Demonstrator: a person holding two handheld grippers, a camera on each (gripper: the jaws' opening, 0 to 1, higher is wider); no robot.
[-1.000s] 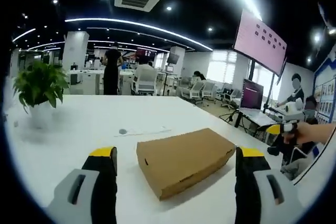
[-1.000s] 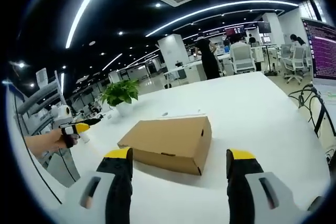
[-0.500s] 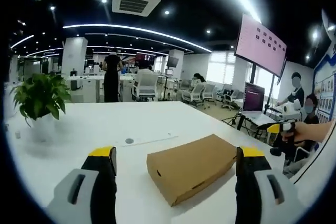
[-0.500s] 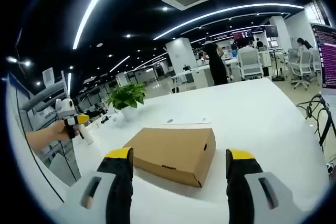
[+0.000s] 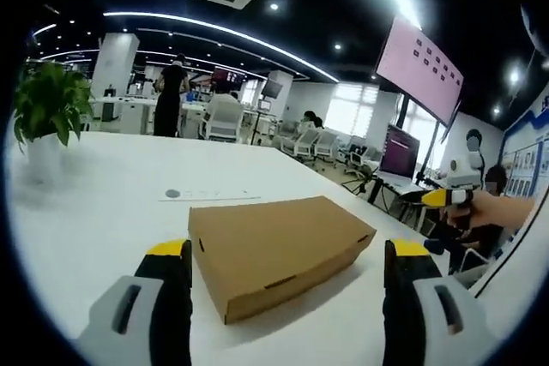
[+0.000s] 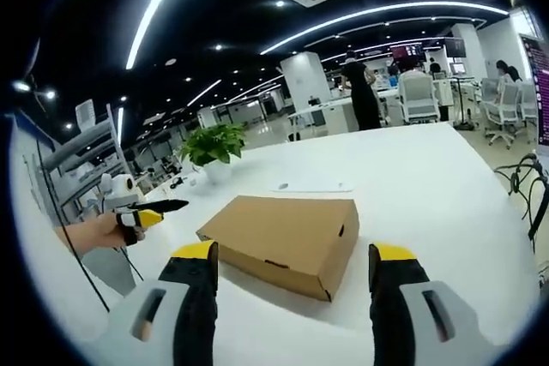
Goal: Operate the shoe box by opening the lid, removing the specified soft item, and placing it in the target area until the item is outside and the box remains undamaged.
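A closed brown cardboard shoe box (image 5: 274,250) lies flat on the white table (image 5: 103,212), lid down. In the left gripper view my left gripper (image 5: 290,263) is open, its yellow-tipped jaws standing either side of the box's near end, short of touching it. In the right gripper view the same box (image 6: 283,237) lies ahead of my right gripper (image 6: 292,267), which is open and empty. The right gripper (image 5: 446,197) also shows at the right edge of the left gripper view, held in a hand. The left gripper (image 6: 150,214) shows at the left of the right gripper view. The box's contents are hidden.
A potted green plant (image 5: 43,113) stands at the far left of the table; it is the plant (image 6: 213,150) beyond the box in the right gripper view. A thin paper sheet (image 5: 210,197) lies behind the box. People and office chairs (image 5: 225,122) stand beyond the table.
Both views have shifted with the hands, and the box now looks larger and closer in the left gripper view. The box itself has stayed put and closed. Both grippers remain open.
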